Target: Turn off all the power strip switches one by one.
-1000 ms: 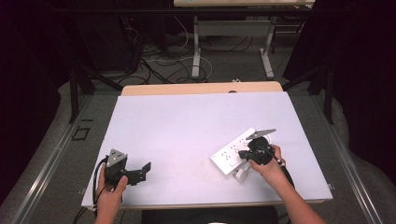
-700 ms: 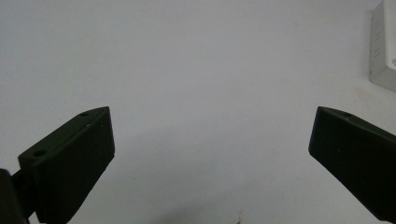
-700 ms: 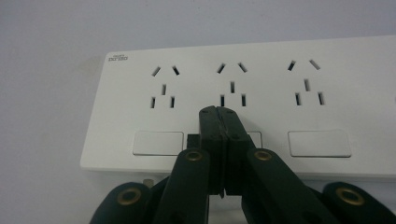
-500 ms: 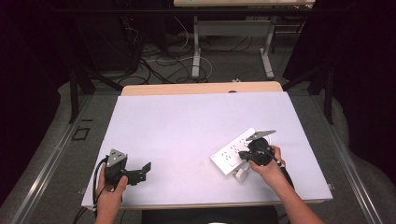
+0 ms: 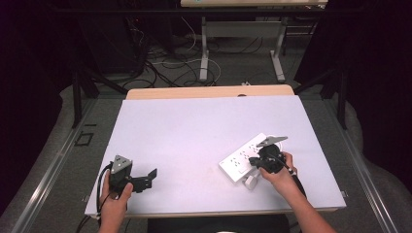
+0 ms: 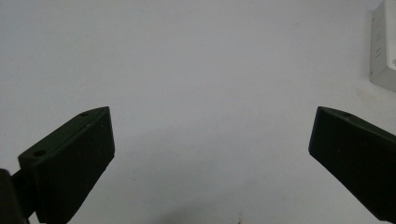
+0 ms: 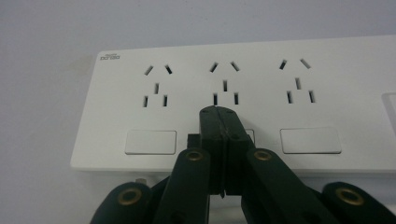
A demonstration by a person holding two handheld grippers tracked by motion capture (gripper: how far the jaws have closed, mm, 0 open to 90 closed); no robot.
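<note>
over on the left, we've got the left gripper [image 5: 145, 178] parked low near the front edge of the white table [image 5: 194, 131], its tongs spread wide apart with nothing between them; in the left gripper view only bare tabletop lies between the jaws, and a corner of the power strip [image 6: 384, 46] peeks in at the upper right.

moving across, the power strip [image 5: 245, 158] lies flat and slanted on the right half of the table, well apart from the left gripper. the right gripper [image 5: 260, 162] is down on it, tongs pressed together, empty. in the right gripper view its closed tip [image 7: 219, 122] sits over the middle rocker switch of three, just below the middle socket group.

we'd judge this the switch-pressing step: the next move calls for a firm, straight push down on that middle switch without sliding the strip.

writing: a small dark logo [image 7: 110, 57] sits at the strip's top-left corner, too small for us to read.
</note>
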